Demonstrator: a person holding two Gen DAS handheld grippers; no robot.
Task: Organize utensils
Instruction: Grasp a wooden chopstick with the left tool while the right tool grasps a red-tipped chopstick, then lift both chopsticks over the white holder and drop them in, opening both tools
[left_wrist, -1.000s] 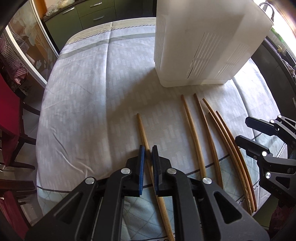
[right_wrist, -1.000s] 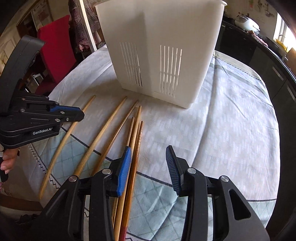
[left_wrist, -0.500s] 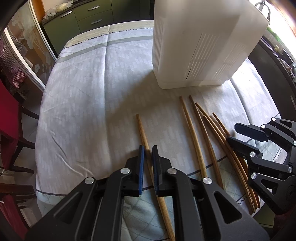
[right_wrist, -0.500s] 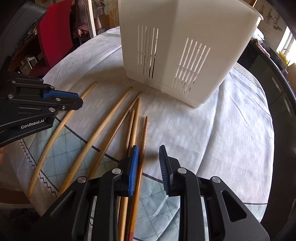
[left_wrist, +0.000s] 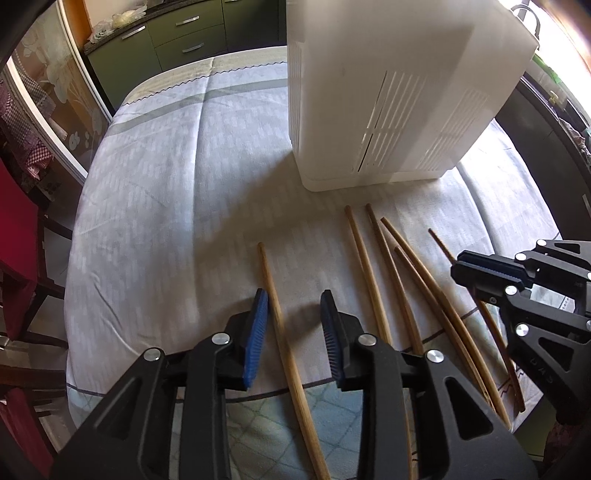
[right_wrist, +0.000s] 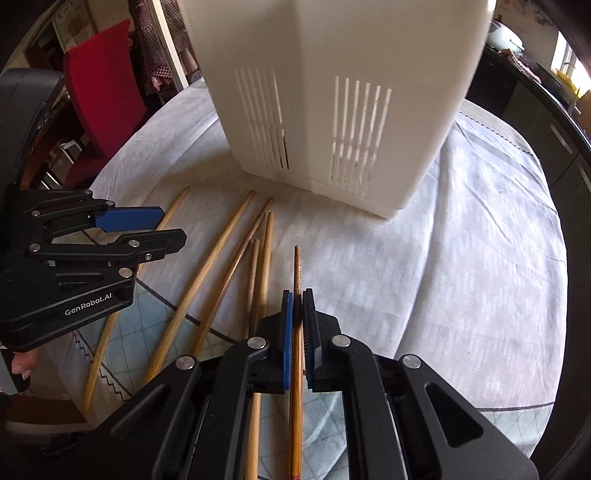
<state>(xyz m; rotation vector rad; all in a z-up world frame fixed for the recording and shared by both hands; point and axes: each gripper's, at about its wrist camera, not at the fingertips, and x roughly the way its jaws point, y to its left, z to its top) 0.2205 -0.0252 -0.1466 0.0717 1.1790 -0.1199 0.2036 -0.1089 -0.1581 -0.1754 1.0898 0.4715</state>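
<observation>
**One chopstick gripped, five on the cloth**

The reddish chopstick (right_wrist: 296, 280) sits clamped between the right gripper (right_wrist: 297, 306) pads, tip toward 12 o'clock, where the white slotted holder (right_wrist: 332, 92) stands on the tablecloth (right_wrist: 480, 240). The left gripper (left_wrist: 291, 317) is spread wide around the leftmost chopstick (left_wrist: 275, 295), not yet squeezing it. Four other chopsticks (left_wrist: 369, 266) lie loose at its 2 o'clock. Judging from this, the sorting has barely started: no chopstick visibly stands in the holder.

Dark green drawer cabinets (left_wrist: 177, 40) behind, a red chair (right_wrist: 103, 92) alongside, and a sunlit window (right_wrist: 567, 61).
</observation>
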